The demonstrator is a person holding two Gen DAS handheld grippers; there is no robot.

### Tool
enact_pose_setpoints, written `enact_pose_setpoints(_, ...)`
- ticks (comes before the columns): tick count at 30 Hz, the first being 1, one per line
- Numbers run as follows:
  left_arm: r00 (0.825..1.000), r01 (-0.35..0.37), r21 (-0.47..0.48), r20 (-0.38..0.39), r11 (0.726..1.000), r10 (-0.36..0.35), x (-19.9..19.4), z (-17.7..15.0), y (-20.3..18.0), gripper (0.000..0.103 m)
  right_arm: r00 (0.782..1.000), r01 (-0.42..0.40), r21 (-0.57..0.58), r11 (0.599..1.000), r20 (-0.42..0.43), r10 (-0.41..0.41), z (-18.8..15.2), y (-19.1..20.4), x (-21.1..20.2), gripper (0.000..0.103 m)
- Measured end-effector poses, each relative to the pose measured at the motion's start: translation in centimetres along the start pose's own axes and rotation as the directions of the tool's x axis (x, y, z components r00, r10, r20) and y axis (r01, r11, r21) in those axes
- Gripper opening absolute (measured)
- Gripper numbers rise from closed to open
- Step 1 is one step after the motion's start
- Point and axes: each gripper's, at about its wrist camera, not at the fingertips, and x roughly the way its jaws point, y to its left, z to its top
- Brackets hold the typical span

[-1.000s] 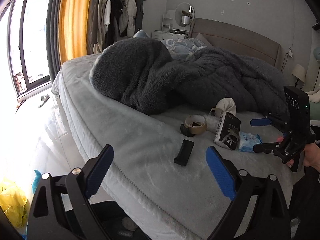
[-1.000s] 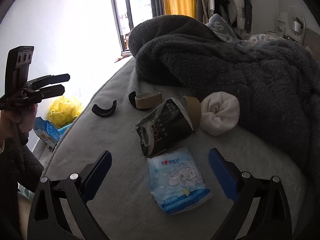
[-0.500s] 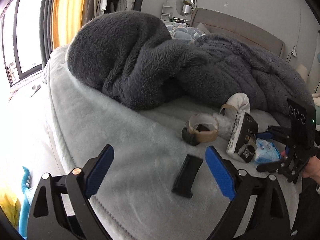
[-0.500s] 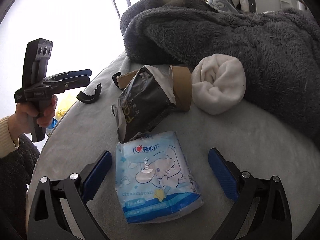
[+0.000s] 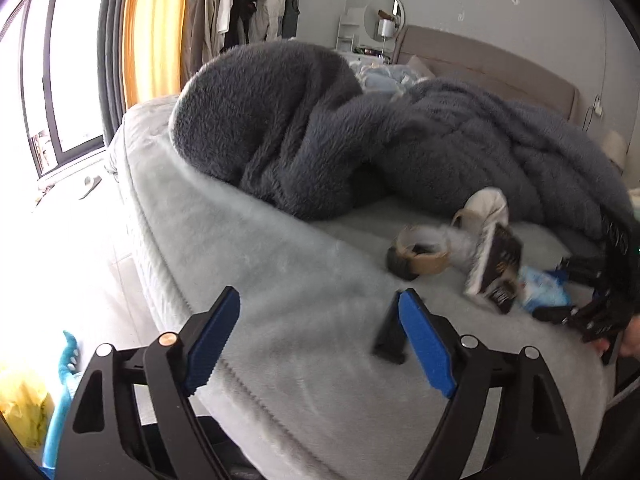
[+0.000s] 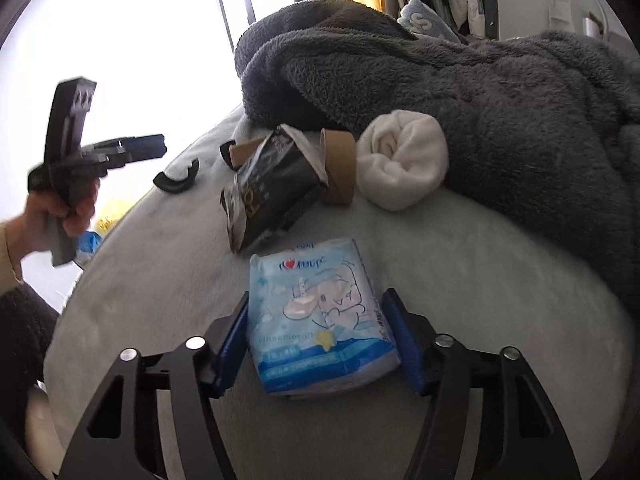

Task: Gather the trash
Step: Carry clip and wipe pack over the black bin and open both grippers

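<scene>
Right wrist view: my right gripper [image 6: 316, 340] is closing around the blue tissue pack [image 6: 320, 316] near the bed's [image 6: 480, 248] edge; next, clamp and lift. Left gripper [image 5: 320, 344] is wide, narrowing, empty.

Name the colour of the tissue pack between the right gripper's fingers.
Light blue and white tissue pack, cartoon-printed; clearest in the right wrist view.

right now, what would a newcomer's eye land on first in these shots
The big dark grey fleece blanket heaped across the pale bed dominates both views. In front of it lies a small litter cluster: a black wrapper, cardboard tape cores and a rolled white sock. Nearest, the right gripper has its jaws closing around a blue tissue pack.
</scene>
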Motion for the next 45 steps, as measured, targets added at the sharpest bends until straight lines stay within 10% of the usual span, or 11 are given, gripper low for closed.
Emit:
enact_pose_setpoints(23, 0.993, 0.012, -0.004, -0.118, 1.000, -0.013, 4.0, -1.1, -3.9, 0.055, 0.973, -0.099, 0.186, 0.978, 0.224, 0.056, 5.0, 3.1, -5.8, 0.059)
enact_pose_setpoints(34, 0.987, 0.014, -0.078, -0.160, 0.997, -0.026, 4.5, -1.7, -3.1, 0.023, 0.975, -0.098, 0.248, 0.964, 0.219, 0.042, 8.5, 6.4, -3.9, 0.059)
enact_pose_setpoints(45, 0.991, -0.072, -0.253, -0.128, 0.965, 0.041, 1.4, -2.0, 1.7, 0.021, 0.991, -0.066, 0.225, 0.972, 0.130, 0.037, 10.7, 10.0, 0.6, 0.059)
